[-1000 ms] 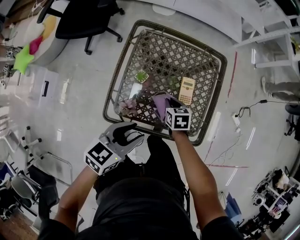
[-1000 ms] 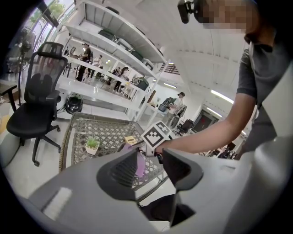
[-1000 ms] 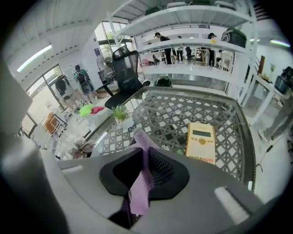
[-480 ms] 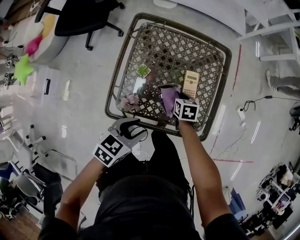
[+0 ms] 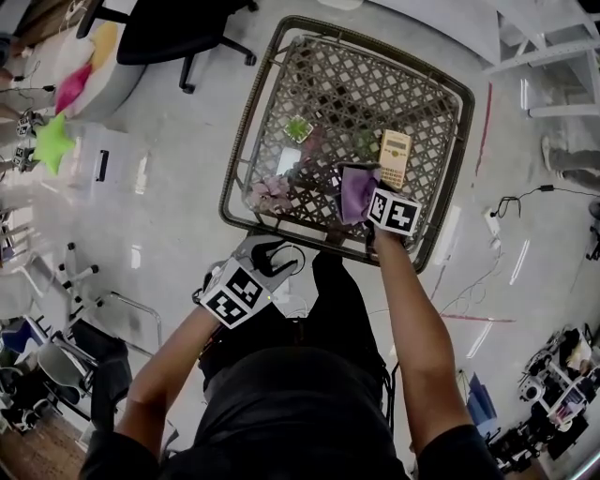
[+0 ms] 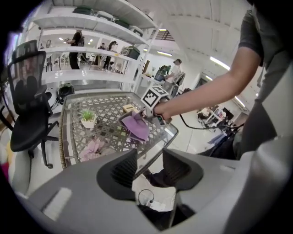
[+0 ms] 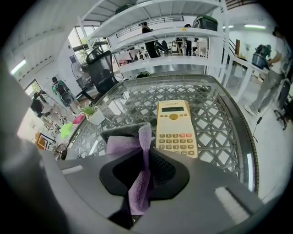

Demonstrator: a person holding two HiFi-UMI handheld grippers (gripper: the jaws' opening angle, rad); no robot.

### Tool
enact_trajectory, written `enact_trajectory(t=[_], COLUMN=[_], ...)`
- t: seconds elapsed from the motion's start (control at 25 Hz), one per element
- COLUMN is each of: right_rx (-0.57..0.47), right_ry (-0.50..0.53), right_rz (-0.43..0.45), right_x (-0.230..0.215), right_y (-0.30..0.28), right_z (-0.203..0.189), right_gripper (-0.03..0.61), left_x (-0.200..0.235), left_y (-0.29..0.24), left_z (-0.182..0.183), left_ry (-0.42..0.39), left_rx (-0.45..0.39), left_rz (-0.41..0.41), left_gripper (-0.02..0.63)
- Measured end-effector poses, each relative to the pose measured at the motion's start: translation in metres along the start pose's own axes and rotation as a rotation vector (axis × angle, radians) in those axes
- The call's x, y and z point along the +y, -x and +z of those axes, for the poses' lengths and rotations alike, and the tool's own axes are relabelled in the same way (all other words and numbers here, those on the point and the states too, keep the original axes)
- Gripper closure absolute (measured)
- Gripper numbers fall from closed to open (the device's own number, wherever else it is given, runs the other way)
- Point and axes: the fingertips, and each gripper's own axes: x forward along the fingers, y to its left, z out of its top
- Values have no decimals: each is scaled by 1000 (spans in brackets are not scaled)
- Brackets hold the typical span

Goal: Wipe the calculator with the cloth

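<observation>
A cream calculator (image 5: 395,159) lies flat on the lattice glass table (image 5: 239,155), toward its right side. My right gripper (image 5: 372,199) is shut on a purple cloth (image 5: 355,192), which hangs just left of the calculator's near end. In the right gripper view the cloth (image 7: 139,176) is pinched between the jaws, with the calculator (image 7: 175,128) straight ahead and slightly right. My left gripper (image 5: 270,255) hangs open with nothing in it, off the table's near edge. In the left gripper view my left gripper (image 6: 149,157) points at that edge.
A small potted plant (image 5: 299,128) and a pale pink flower piece (image 5: 272,192) sit on the table's left half. A black office chair (image 5: 178,28) stands on the floor beyond the table's far left corner. White shelving (image 7: 183,34) runs behind the table.
My right gripper has carried the cloth to the right, closer to the calculator's near end. My left gripper has sunk a little and stays off the table's near edge.
</observation>
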Motion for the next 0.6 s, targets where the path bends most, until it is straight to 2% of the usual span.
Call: enact_trajectory(t=[0.12, 0.24, 0.32, 0.6], right_rx=[-4, -4, -1, -1], right_ry=[-39, -58, -60, -71], right_rz=[-6, -4, -1, 16], right_x=[-7, -8, -9, -12], right_y=[2, 5, 4, 2], right_z=[-8, -13, -14, -11], right_gripper=[540, 540, 540, 540], left_x=[-15, -34, -40, -26], left_y=[-9, -13, -14, -13], left_z=[-20, -30, -27, 7], left_ry=[-143, -262, -268, -174], left_rx=[104, 149, 131, 32], left_rz=[-7, -50, -70, -41], left_gripper=[385, 385, 385, 385])
